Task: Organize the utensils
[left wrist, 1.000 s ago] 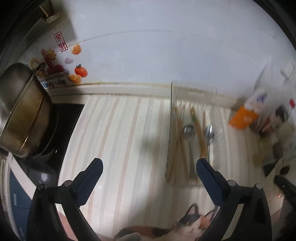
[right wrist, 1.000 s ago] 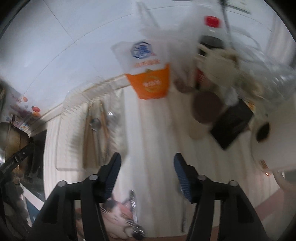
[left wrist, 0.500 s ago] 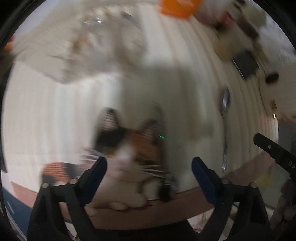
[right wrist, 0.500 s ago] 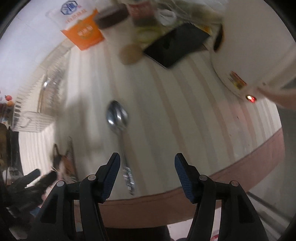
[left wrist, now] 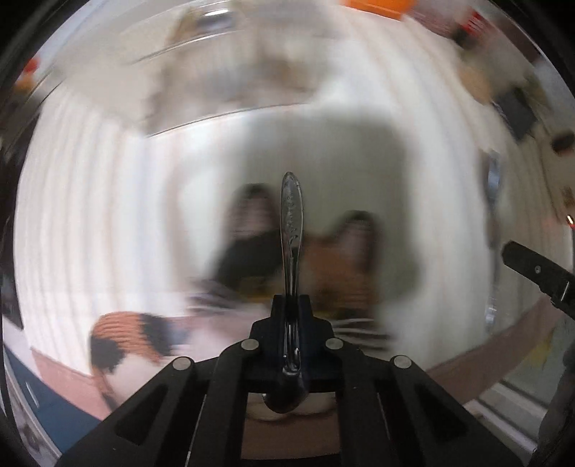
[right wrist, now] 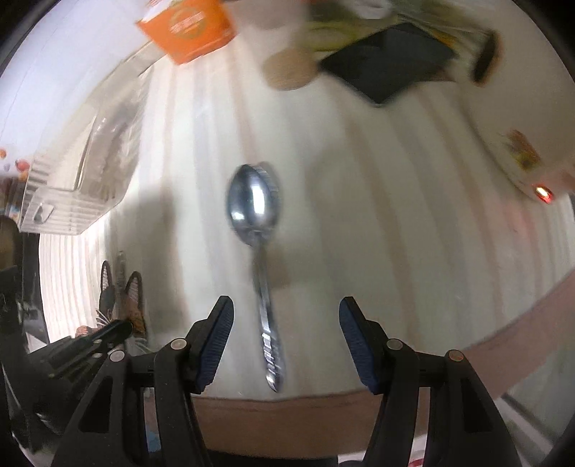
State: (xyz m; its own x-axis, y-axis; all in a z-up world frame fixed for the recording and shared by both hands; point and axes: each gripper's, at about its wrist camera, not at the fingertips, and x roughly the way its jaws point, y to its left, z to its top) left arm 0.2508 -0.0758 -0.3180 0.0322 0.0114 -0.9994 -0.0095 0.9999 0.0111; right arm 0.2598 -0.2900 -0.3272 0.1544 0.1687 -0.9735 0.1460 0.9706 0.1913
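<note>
My left gripper (left wrist: 290, 305) is shut on a metal utensil (left wrist: 291, 230); its ornate handle sticks out forward above the blurred cat picture (left wrist: 287, 266) on the striped mat. My right gripper (right wrist: 284, 341) is open, its blue-padded jaws standing either side of the handle of a steel spoon (right wrist: 257, 215) that lies flat on the mat, bowl pointing away. That spoon shows as a blurred streak at the right of the left wrist view (left wrist: 493, 201). A clear utensil tray (right wrist: 86, 169) holding several utensils sits at the far left.
An orange carton (right wrist: 187, 28), a black flat device (right wrist: 388, 61) and a round tan lid (right wrist: 291, 68) stand at the back. A white appliance with a red light (right wrist: 542, 190) is at the right. The counter's front edge (right wrist: 323, 402) runs just below the spoon.
The left gripper has closed on a utensil that lay by the cat picture. The right gripper has come down closer over the spoon, still open. Both views have swung from the back wall to the mat.
</note>
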